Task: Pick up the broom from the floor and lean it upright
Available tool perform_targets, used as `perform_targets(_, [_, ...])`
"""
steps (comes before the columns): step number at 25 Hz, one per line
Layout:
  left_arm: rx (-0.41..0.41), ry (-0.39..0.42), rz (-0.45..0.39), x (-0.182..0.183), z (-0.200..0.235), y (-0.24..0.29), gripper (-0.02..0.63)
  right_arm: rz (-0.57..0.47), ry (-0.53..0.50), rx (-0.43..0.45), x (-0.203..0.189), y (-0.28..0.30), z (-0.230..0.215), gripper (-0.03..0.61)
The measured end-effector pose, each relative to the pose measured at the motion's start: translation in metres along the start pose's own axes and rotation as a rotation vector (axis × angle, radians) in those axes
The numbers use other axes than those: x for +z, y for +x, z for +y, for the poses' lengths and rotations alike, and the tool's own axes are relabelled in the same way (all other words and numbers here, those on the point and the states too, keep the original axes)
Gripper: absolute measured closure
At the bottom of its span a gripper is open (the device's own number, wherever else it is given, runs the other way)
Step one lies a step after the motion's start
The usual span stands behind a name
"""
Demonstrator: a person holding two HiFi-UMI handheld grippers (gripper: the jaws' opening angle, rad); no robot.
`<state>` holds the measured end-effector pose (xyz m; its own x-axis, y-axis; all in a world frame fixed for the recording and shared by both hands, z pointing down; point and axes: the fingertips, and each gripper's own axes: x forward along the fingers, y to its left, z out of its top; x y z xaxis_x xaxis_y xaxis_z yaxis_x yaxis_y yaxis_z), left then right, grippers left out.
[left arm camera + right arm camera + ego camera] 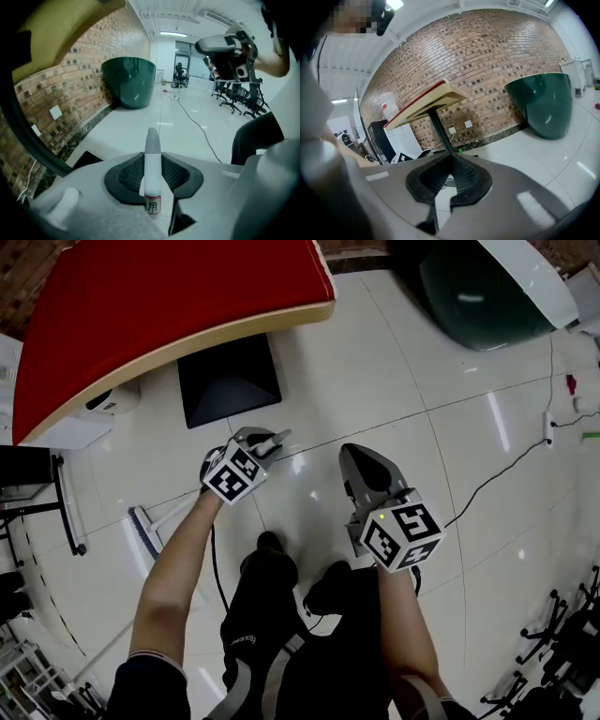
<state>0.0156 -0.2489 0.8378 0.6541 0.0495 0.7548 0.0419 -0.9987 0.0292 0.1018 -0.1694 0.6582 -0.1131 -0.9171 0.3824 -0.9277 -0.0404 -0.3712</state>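
Above the white tiled floor (394, 371), the broom (143, 532) is pinched near its handle tip by the left gripper (271, 441). Its long axis is seen running from the brush at 8 o'clock to the tip at 2 o'clock. The right gripper (362, 456) is pressed together on nothing.

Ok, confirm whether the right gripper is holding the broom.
No, the right gripper has nothing between its jaws; the broom handle sits in the left gripper.

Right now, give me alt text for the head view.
The left gripper clamps the tip of a broom whose brush end is down by the floor. The right gripper is empty, jaws together. A red table stands ahead.
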Motion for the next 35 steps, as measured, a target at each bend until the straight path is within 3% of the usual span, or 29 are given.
perform_targets(11, [0.149,-0.030,-0.230,0.094,0.012,-0.228,0.514,0.049,-0.101,0.120,0.127,-0.021,0.138,0.574])
perform_targets(20, [0.269,-0.085,-0.358,0.124,0.027,-0.368,0.515,0.076,-0.211,0.180,0.195,-0.027,0.231,0.574])
perform_targets(28, [0.407,-0.191,-0.438,0.138,0.049,-0.434,0.517,0.080,-0.285,0.241,0.230,-0.011,0.270,0.574])
perform_targets(32, [0.517,-0.304,-0.469,0.149,0.071,-0.455,0.517,0.083,-0.313,0.307,0.252,0.010,0.274,0.574])
perform_targets(35, [0.534,-0.387,-0.467,0.154,0.072,-0.458,0.517,0.078,-0.299,0.342,0.258,0.017,0.272,0.574])
